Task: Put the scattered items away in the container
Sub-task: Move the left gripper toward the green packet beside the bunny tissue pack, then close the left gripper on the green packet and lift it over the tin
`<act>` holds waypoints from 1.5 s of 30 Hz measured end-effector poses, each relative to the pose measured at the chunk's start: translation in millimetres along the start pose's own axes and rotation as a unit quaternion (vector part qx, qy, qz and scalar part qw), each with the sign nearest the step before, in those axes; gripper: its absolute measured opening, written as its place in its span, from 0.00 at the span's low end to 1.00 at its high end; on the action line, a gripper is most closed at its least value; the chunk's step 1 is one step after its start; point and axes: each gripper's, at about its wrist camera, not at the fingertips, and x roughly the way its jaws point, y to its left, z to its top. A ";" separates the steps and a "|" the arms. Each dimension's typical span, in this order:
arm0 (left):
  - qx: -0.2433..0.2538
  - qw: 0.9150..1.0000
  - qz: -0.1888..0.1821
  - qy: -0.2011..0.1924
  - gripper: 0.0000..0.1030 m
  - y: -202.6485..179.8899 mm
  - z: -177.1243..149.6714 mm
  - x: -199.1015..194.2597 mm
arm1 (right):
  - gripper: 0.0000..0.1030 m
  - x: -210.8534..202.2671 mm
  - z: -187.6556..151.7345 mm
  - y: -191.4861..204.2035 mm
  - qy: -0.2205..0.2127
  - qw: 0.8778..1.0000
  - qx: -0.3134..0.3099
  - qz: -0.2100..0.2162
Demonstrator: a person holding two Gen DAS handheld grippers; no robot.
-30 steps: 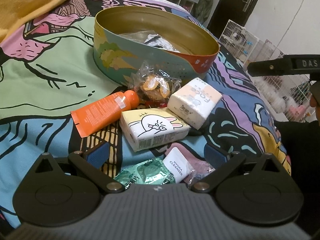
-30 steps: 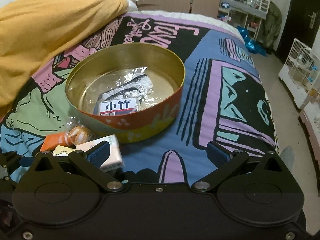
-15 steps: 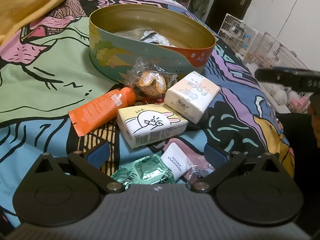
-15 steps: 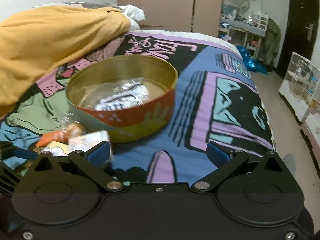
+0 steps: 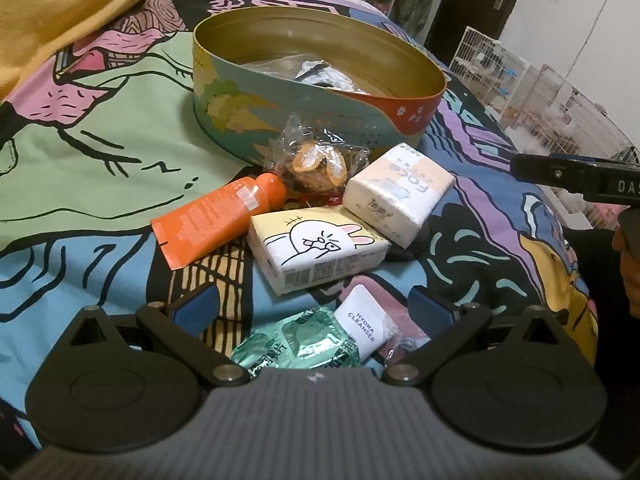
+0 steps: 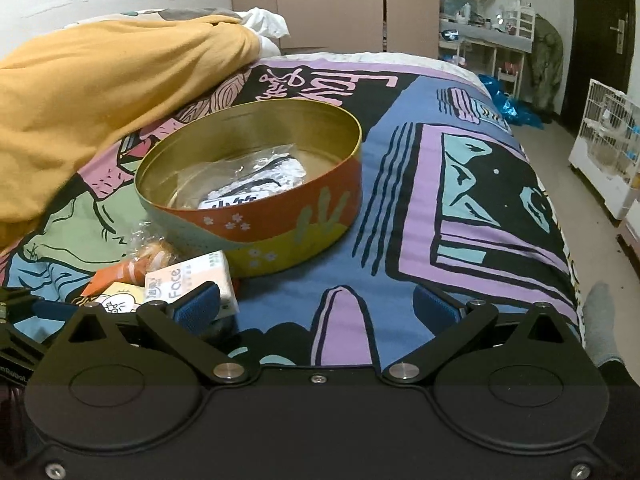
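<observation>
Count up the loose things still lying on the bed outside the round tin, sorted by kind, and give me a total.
Tissue packs: 2, the rabbit pack and the Face pack
Tubes: 1, the orange tube
Snack bags: 1, the clear bag
Sachets: 2, the green sachet and the white cleanser sachet
Total: 6; a pink wrapper beside the cleanser sachet is too hidden to count.

A: Green foil packet (image 5: 298, 346) — lower part hidden behind the left tongs' body. Cleanser sachet (image 5: 362, 326) partly covered too.

B: In the tin (image 6: 280, 220), near wall cuts off the white label; clear bag's (image 6: 256, 172) contents unreadable.
</observation>
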 end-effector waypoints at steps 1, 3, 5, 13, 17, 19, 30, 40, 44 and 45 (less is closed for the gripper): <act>-0.006 1.000 0.003 0.003 1.00 0.3 -0.4 -1.1 | 1.00 0.0 0.2 0.1 0.001 1.000 0.002 0.001; -0.022 1.000 0.004 0.006 1.00 2.0 -2.4 -3.7 | 1.00 0.5 -0.1 -0.5 0.001 1.000 0.005 0.003; -0.036 0.999 0.005 0.011 1.00 3.1 -5.3 -5.9 | 1.00 0.9 -0.2 -0.5 0.000 1.000 0.007 0.003; -0.064 0.997 0.021 0.032 1.00 0.4 -13.3 -2.7 | 1.00 2.2 -0.1 1.8 0.001 1.000 0.004 0.008; -0.097 0.995 0.024 0.029 1.00 7.9 -15.6 -1.6 | 1.00 5.7 -1.0 4.9 0.007 1.000 0.000 0.010; -0.098 0.994 0.038 0.027 0.98 8.7 -16.5 -2.3 | 1.00 6.1 -1.5 6.1 0.005 1.000 -0.003 0.011; -0.076 0.996 0.034 0.025 0.66 0.9 -17.4 -6.4 | 1.00 8.1 -2.1 6.8 0.007 1.000 -0.002 0.010; -0.066 0.997 0.027 0.011 0.66 -2.1 -9.6 -23.6 | 1.00 11.2 -3.8 8.4 0.012 1.000 -0.006 0.016; -0.071 0.997 0.026 0.004 0.66 -0.5 -2.7 -30.2 | 1.00 11.6 -3.9 8.4 0.012 1.000 -0.007 0.019; -0.071 0.997 0.025 0.001 0.66 -0.7 -0.8 -32.1 | 1.00 11.4 -4.0 8.5 0.012 1.000 -0.007 0.019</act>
